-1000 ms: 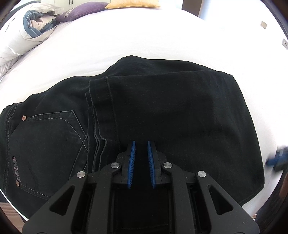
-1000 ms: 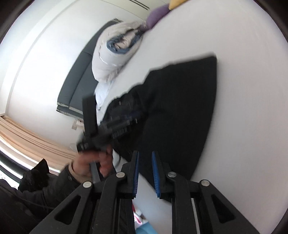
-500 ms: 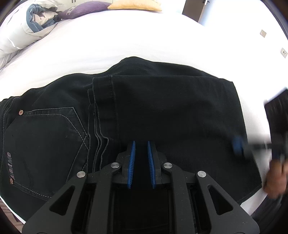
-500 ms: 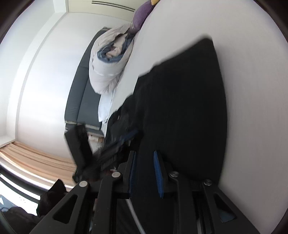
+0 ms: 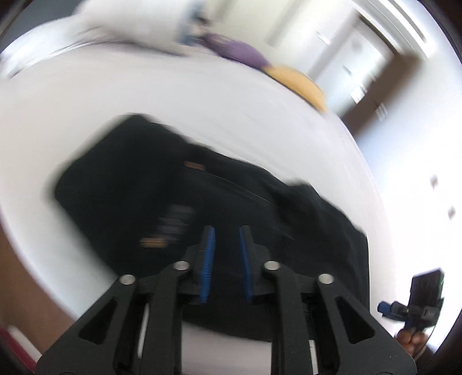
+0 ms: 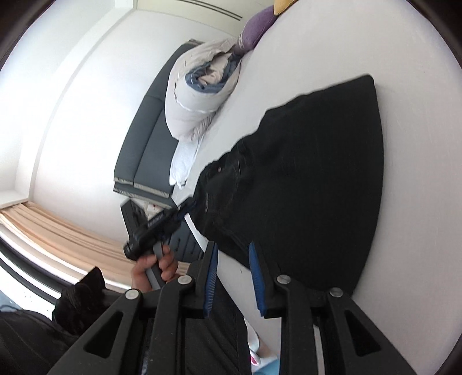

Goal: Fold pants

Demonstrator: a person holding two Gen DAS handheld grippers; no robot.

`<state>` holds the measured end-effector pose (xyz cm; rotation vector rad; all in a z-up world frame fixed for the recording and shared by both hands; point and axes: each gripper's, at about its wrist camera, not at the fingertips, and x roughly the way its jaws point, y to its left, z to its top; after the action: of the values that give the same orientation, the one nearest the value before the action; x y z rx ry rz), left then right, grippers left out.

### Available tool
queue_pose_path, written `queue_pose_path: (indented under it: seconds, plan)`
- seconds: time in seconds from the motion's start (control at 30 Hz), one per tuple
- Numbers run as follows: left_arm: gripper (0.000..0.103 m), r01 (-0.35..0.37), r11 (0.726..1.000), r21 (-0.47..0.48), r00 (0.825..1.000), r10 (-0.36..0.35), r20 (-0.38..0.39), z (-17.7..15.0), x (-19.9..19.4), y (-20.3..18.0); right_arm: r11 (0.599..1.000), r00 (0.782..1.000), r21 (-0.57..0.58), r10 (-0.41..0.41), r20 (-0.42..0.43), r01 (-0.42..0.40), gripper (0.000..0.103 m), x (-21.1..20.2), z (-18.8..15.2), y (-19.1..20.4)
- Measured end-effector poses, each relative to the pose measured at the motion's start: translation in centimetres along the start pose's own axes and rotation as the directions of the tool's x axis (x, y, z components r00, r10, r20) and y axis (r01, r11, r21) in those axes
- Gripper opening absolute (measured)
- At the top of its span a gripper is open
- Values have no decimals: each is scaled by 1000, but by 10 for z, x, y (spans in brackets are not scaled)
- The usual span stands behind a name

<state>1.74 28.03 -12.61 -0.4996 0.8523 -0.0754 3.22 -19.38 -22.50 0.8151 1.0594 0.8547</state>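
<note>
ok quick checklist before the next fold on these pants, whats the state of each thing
1. Pants flat on the bed: ok.
2. Left gripper empty, jaws just opening: ok.
3. Right gripper empty, jaws parted over the near edge, just opening: ok.
4. Left wrist view sharp enough to aim: not ok, blurred.
5. Fold edges aligned: cannot tell.
6. Duvet clear of pants: ok.

A home bedroom: white bed, rolled duvet, purple pillow.
</note>
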Motion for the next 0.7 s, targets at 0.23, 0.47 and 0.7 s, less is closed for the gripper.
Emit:
queue_pose_path:
  seconds: [0.23, 0.47, 0.7]
  plan:
    - [100, 84, 945, -315, 988, -39, 148, 4, -35, 107, 998, 999, 67, 5, 43, -8, 33, 13, 13, -6]
    - [88, 217, 857, -466, 976, -177, 130, 0, -3, 158, 994, 999, 109, -20, 41, 15, 33, 10, 8, -15]
    - [79, 352, 730, -586, 935, -292, 198, -8, 39, 188, 993, 999, 115, -24, 41, 19, 33, 7, 7, -16]
